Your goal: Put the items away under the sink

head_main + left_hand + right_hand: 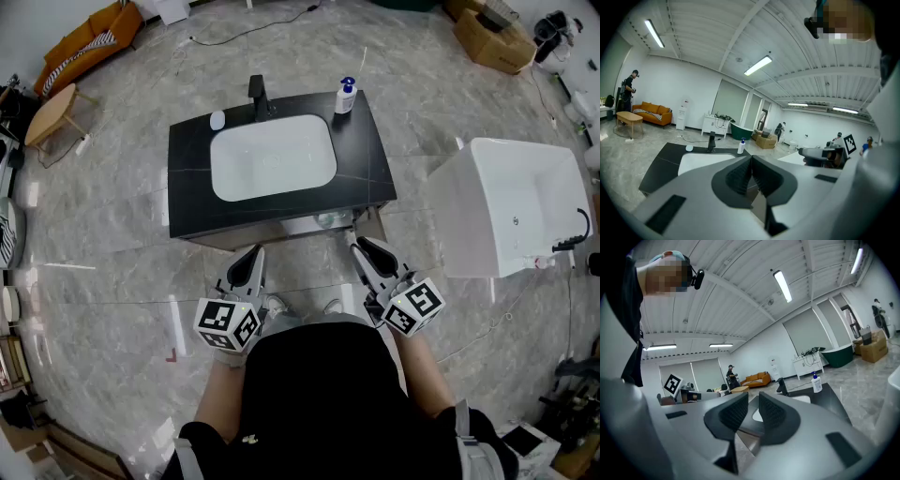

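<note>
- Left hand-held gripper (255,253) pressed together on nothing. Right hand-held gripper (361,246) parted by a narrow slit, likewise bare. Both low at the near edge of the table (187,187), well apart from the items.
- Bottle (346,96) upright at the far right corner of the table, just beyond the sink (272,156). Small white round thing (217,120) at the far left, near the faucet (257,94).
- Likely to knock the bottle over if approached with jaws this narrow. Spread wider first.
- Tall, slim, topped by a pump: apt to tip or swing if pinched high. Safer taken by the body.
- Long reach across the basin: risk of clipping the faucet or dropping the bottle into the sink.
- White thing low and rounded: prone to skid on the glossy top or pop out from between the pads.
- Under the sink barely visible from above. Cannot tell whether open, so some danger of bumping the front edge while stowing.
</note>
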### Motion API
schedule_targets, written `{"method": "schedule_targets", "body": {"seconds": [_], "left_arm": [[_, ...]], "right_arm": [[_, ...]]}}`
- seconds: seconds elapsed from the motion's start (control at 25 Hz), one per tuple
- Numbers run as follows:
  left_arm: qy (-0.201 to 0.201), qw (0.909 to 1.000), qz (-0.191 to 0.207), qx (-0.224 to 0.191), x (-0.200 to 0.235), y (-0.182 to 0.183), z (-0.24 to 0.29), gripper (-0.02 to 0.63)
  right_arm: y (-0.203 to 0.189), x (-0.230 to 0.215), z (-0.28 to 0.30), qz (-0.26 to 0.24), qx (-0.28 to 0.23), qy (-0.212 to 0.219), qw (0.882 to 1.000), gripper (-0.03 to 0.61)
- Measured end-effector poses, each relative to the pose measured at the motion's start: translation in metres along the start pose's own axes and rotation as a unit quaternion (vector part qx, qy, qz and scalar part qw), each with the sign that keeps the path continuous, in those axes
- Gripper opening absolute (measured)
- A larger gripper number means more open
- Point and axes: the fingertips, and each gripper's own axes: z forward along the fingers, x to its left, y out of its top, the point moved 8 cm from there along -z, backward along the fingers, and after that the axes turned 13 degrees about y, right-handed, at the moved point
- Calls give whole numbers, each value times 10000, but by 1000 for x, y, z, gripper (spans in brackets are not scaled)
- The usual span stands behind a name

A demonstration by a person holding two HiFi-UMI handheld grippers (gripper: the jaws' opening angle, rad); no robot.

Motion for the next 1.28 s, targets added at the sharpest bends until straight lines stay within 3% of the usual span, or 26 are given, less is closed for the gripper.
{"method": "schedule_targets", "body": {"seconds": [0.4, 0.68, 0.84, 1.28], "left_arm": [[-107, 9998, -134, -71, 49, 7, -10, 23], [-592, 9975, -364, -114, 81, 9, -18, 23], [-611, 9972, -395, -165, 103, 10, -23, 23], [-809, 9958, -427, 62, 143, 0, -20, 23]], "right_arm": [[-5, 29, 25, -27, 37, -222, 9997, 67], [-9, 44, 50, 62, -16, -457, 9989, 67], [-14, 55, 68, 82, -37, -548, 9985, 67], [-26, 70, 100, 85, -19, -843, 9964, 67]]}}
